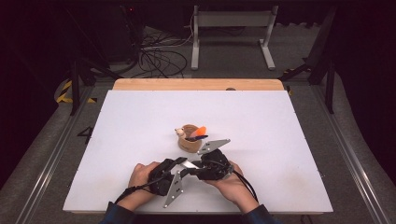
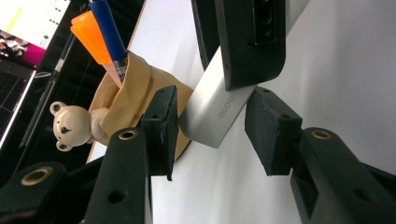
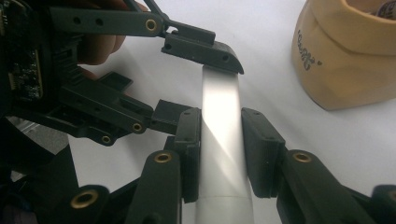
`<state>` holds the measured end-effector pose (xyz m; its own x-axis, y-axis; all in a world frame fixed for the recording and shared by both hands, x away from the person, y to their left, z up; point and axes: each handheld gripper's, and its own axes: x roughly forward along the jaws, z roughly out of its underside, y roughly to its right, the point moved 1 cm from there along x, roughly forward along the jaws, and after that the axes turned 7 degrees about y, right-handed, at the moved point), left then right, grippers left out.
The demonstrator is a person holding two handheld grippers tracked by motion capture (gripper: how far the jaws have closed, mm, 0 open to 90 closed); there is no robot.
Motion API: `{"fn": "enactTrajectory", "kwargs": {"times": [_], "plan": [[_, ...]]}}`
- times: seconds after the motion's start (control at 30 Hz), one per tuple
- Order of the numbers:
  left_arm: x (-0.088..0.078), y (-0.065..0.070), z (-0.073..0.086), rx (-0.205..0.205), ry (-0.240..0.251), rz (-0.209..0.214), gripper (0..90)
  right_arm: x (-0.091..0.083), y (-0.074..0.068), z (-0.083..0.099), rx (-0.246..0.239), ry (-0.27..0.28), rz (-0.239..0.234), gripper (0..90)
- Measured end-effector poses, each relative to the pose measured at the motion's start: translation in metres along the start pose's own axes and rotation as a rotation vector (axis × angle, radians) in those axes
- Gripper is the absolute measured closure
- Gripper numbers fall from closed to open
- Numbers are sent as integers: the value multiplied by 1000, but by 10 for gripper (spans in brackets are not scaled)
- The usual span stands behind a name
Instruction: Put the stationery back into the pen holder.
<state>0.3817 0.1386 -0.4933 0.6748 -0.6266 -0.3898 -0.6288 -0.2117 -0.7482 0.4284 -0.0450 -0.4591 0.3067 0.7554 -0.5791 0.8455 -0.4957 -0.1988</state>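
A white stick (image 3: 219,116) marked with grey letters lies level just above the table. My right gripper (image 3: 220,144) is shut on its middle, both pads pressed against its sides. My left gripper (image 2: 212,133) stands open around the stick's (image 2: 212,112) free end, its pads close on either side with thin gaps. In the high view both grippers, left (image 1: 183,162) and right (image 1: 196,168), meet near the table's front centre. Just behind them stands a tan pen holder (image 1: 189,140) with a small bear figure (image 2: 70,123), an orange pen (image 2: 93,39) and a blue pen (image 2: 109,28).
The white table top (image 1: 261,121) stretches wide on every side of the holder. A wooden strip (image 1: 196,84) runs along the far edge. Beyond it are cables and a metal stand on the floor (image 1: 231,28).
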Motion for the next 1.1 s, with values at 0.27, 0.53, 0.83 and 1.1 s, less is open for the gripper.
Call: {"fn": "enactTrajectory", "kwargs": {"times": [0.27, 0.53, 0.83, 1.1], "plan": [[0, 1, 0, 35, -25, 19, 606, -1, 2, 0, 22, 0, -16, 695], [0, -4, 0, -52, -1, 74, 708, -5, 5, -2, 35, 39, -30, 624], [-3, -14, 5, -271, 67, 87, 710, -11, 4, -3, 26, 101, -22, 557], [-3, -25, 15, -523, 93, 101, 710, -22, 8, -4, 59, 243, 7, 540]]}}
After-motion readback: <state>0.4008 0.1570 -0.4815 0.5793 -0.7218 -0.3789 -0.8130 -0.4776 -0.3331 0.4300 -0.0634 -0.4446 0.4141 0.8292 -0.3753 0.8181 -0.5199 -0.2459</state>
